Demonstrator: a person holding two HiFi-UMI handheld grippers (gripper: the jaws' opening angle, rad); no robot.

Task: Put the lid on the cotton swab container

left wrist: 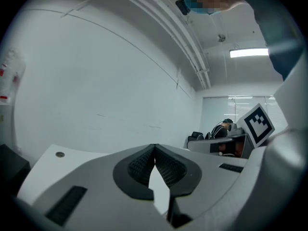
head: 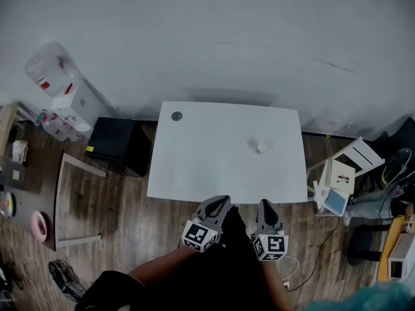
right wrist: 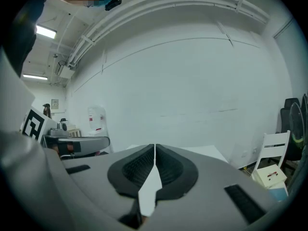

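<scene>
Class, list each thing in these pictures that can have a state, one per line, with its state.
Left gripper: shut, empty, at the near edge of the table.
Right gripper: shut, empty, at the same near edge.
White container: standing on the table, untouched; too small to tell whether a lid is on it.
Round disc: lying flat at the table's far left corner, apart from the container.

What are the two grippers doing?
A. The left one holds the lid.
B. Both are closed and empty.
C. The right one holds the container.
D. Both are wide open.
B: the left gripper and the right gripper show jaws together with nothing between, and the white container and dark round lid lie on the table.
</scene>
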